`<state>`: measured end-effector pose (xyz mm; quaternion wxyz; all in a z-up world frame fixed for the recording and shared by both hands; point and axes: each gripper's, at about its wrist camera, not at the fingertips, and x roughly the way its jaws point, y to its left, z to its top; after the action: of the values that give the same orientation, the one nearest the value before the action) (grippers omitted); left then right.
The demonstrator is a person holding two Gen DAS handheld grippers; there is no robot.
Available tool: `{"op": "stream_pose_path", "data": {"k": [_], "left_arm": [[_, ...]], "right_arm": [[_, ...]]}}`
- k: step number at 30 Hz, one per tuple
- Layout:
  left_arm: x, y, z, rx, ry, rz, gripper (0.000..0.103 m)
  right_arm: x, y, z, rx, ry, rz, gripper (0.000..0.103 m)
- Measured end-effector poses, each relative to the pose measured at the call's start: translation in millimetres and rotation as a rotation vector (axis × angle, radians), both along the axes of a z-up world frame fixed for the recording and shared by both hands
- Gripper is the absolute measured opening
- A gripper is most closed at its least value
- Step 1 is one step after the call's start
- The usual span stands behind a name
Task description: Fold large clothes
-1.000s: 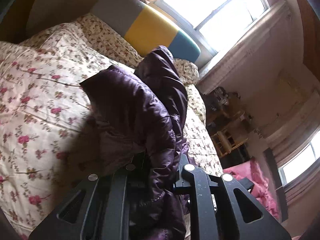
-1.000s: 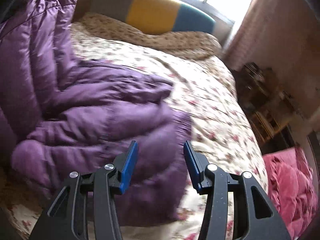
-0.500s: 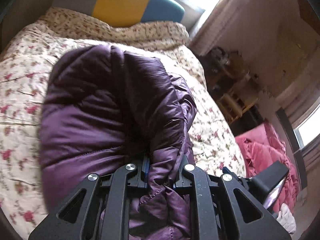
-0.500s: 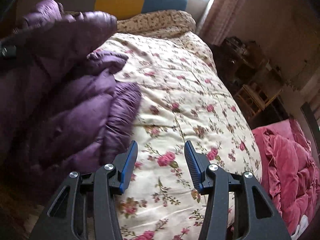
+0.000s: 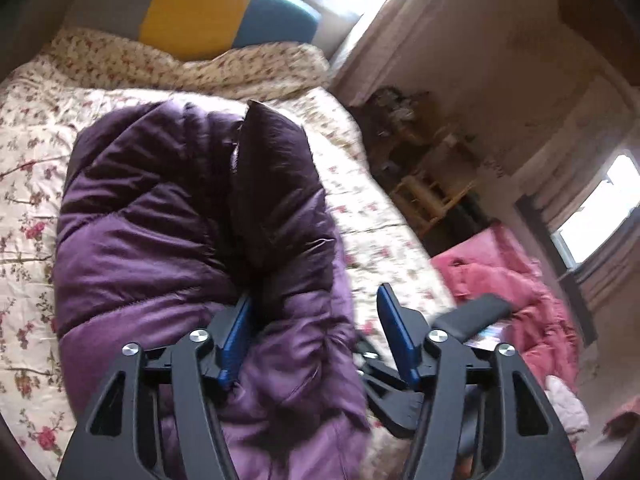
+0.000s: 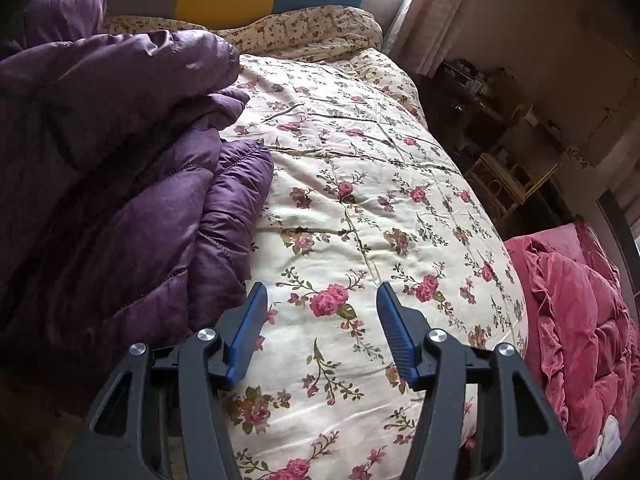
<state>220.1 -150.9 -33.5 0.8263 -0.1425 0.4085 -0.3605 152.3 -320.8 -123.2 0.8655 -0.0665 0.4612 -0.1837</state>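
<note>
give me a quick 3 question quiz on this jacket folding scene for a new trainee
1. True or false: the left claw is shut on the purple jacket.
2. Multiple choice: what lies under the open right claw? A) the purple jacket B) the floral quilt C) the pink bedding
3. Short answer: on which side of the right wrist view does the jacket lie?

Key
1. False. Its jaws stand apart, with jacket fabric bulging up between them.
2. B. The quilt fills the gap between the blue pads.
3. The left side, bunched on the quilt beside the left pad.
</note>
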Motion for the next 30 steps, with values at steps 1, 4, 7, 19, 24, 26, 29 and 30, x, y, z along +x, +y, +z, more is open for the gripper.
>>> {"op": "stream_pose_path", "data": {"k": [1,4,7,19,24,26,29,30], "left_arm": [[-6.8,9.6,9.0,-0.028,-0.022,-0.004,0.06],[-23.0,43.2,27.9,-0.079,-0.084,0.028,0.063],[-27.6,81.7,24.0,-0.032,-0.102,0.135,0.063],[-24.9,141.1,-65.1,0.206,-0.011,0.311,0.05],[-33.8,136.7,-65.5,0.192,-0.039,0.287,0.047],[-34.9,135.0,-63.1,0.188,-0.041,0.284,0.047],[-35.0,135.4,-63.7,0.187,-0.045,0.276,0.047],[-36.4,134.3,-62.1,0.188,-0.047,0.271,0.041]], "right_arm": [[-0.5,1.2,0.9,-0.003,-0.001,0.001,0.057],[-5.5,7.4,9.3,-0.016,-0.012,0.012,0.057],[-11.1,17.5,18.1,-0.04,-0.023,0.033,0.056],[-73.4,90.6,115.0,-0.027,-0.197,0.236,0.062],[-79.1,124.4,145.3,0.031,-0.252,0.336,0.061],[-70.3,135.6,143.6,0.043,-0.239,0.358,0.054],[-56.4,145.0,135.1,0.087,-0.207,0.373,0.044],[-52.4,148.3,131.9,0.095,-0.196,0.376,0.039]]}}
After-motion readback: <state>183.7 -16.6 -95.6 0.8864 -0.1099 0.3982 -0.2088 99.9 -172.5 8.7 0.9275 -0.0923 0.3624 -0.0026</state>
